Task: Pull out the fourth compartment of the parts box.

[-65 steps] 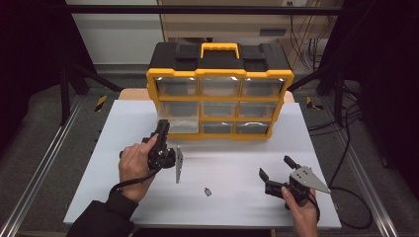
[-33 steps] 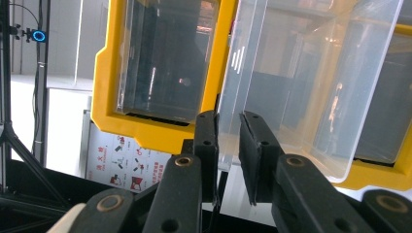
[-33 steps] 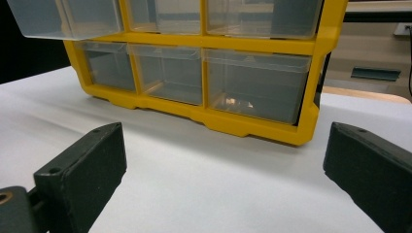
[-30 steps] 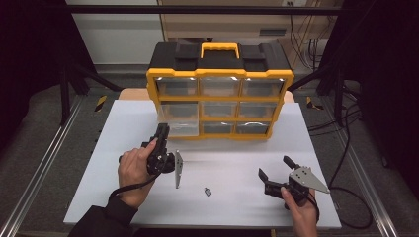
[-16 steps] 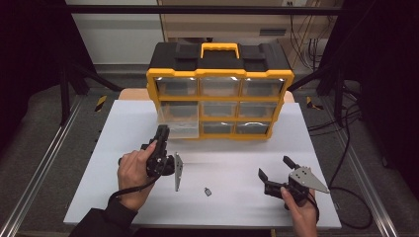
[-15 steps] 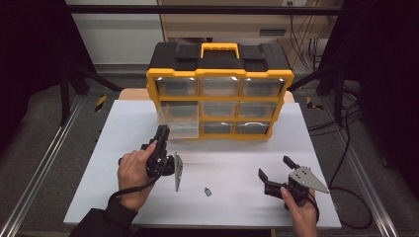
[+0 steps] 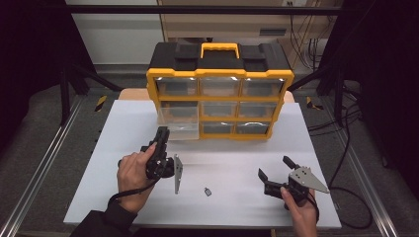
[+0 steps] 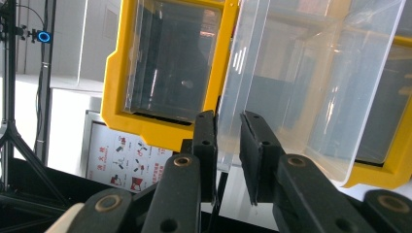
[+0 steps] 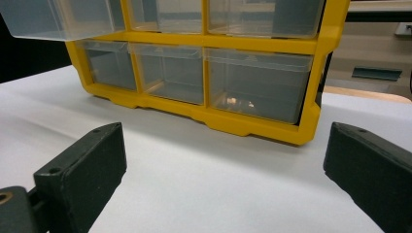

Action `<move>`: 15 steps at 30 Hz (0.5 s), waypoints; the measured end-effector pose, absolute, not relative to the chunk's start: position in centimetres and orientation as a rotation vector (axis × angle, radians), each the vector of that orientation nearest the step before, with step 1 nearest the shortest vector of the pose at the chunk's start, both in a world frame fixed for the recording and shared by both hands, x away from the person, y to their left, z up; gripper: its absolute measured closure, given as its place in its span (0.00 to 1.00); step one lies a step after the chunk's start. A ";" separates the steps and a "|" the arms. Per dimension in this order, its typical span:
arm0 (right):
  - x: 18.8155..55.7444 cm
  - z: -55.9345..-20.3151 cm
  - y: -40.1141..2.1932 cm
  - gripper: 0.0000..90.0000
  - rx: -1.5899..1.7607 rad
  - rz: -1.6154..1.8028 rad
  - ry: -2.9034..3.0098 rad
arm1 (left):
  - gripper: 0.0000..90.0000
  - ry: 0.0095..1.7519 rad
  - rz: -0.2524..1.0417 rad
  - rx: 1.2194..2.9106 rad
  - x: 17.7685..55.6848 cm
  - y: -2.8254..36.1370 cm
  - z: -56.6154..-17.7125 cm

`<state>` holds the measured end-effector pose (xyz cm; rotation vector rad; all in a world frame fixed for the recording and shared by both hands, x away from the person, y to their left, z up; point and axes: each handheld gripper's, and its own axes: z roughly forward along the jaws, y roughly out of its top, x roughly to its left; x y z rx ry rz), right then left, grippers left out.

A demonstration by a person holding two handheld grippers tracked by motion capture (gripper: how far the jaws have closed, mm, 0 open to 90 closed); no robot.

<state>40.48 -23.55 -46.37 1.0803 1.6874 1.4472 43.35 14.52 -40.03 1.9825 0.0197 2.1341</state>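
Your desk (image 7: pixel 99 197) is white and carries a yellow-and-black cabinet (image 7: pixel 220 59) at its far middle, three rows of clear drawers. One drawer (image 7: pixel 178 123), middle row, left column, is pulled out toward you and juts over the desk; the other drawers sit flush.

Your left gripper (image 7: pixel 162 139) lies on its side just in front of that drawer, pointing at its front wall. In the left gripper view the gripper (image 8: pixel 228 145) has its jaws nearly together, pinching the drawer's (image 8: pixel 311 82) thin clear front edge between the pads; one pad (image 8: pixel 206 141) sits on the outside, the other on the inside. Your left hand (image 7: pixel 133 175) wraps the gripper body, grey plate standing on edge beside it.

Your right gripper (image 7: pixel 274 168) rests on the desk near the front right, well apart from the cabinet, jaws spread wide with nothing between them. In the right gripper view its gripper (image 9: pixel 223 160) faces the cabinet's (image 9: pixel 252 124) bottom row across bare desk (image 9: pixel 204 194).

A small dark part (image 7: pixel 208 191) lies on the desk between the two grippers, touching neither; too small to tell what it is.
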 end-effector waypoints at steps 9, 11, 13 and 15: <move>40.5 -46.4 -23.5 0.02 1.079 1.446 1.688 | 0.85 0.019 2.130 1.977 43.0 14.5 -40.1; 40.5 -46.4 -23.5 0.02 1.078 1.446 1.688 | 0.85 0.017 2.133 1.974 42.9 14.5 -40.1; 40.5 -46.4 -23.5 0.02 1.080 1.448 1.689 | 0.85 0.019 2.131 1.973 42.8 14.5 -40.1; 40.5 -46.4 -23.5 0.02 1.079 1.448 1.690 | 0.85 0.019 2.130 1.976 42.7 14.5 -40.1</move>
